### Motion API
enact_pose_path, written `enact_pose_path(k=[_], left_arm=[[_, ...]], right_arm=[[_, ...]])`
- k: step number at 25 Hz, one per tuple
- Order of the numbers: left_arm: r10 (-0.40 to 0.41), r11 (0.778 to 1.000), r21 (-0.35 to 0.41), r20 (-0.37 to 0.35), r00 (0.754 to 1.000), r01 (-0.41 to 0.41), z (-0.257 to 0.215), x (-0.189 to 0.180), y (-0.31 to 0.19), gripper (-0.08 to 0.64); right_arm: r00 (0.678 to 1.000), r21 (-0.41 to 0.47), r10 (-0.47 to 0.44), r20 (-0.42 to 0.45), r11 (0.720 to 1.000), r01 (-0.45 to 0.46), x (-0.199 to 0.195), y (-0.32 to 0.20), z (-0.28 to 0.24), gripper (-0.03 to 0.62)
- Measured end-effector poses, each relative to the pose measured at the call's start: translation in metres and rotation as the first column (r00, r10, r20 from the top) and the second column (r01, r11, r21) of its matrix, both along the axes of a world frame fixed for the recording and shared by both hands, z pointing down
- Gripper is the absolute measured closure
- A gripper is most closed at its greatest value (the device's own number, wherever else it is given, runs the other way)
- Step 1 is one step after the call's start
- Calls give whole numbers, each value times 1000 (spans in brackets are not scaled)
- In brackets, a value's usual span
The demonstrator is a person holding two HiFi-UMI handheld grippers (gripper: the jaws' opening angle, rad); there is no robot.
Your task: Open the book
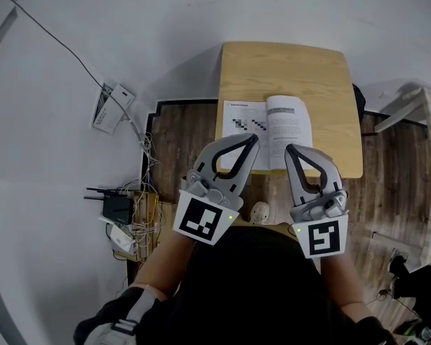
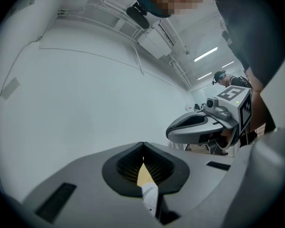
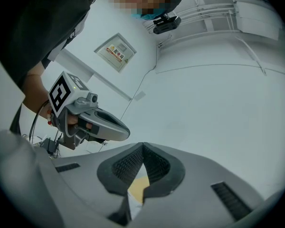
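Dark clothing on the person's torso (image 1: 266,286) fills the bottom of the head view, and from it both forearms reach toward the book (image 1: 267,131). That book lies open and flat, printed pages up, on the near half of the wooden worktop (image 1: 287,70), its lower edge close to the worktop's near edge.

Just short of the book, the left tongs (image 1: 256,139) are held with their jaws together, tips meeting and nothing gripped; in the head view their tip overlaps the book's lower left page. The right tongs (image 1: 289,149) sit just beside them toward the book's right page, also closed and empty. Through the slot behind each closed tip, the gripper views show a sliver of wood and white page.

Left of the book, well apart from it, a black router (image 1: 116,208) sits on the floor among cables.
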State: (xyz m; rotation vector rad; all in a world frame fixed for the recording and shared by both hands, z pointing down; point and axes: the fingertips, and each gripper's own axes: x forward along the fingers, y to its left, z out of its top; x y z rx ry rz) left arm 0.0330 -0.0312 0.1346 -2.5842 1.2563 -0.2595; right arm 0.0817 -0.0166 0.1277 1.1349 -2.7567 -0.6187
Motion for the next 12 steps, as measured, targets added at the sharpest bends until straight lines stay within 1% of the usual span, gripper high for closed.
enact_pose_path(k=[12], left_arm=[[23, 1000, 7, -5, 1000, -23, -3, 4, -2, 549]], right_arm=[[1000, 9, 18, -3, 1000, -18, 1, 0, -3, 563]])
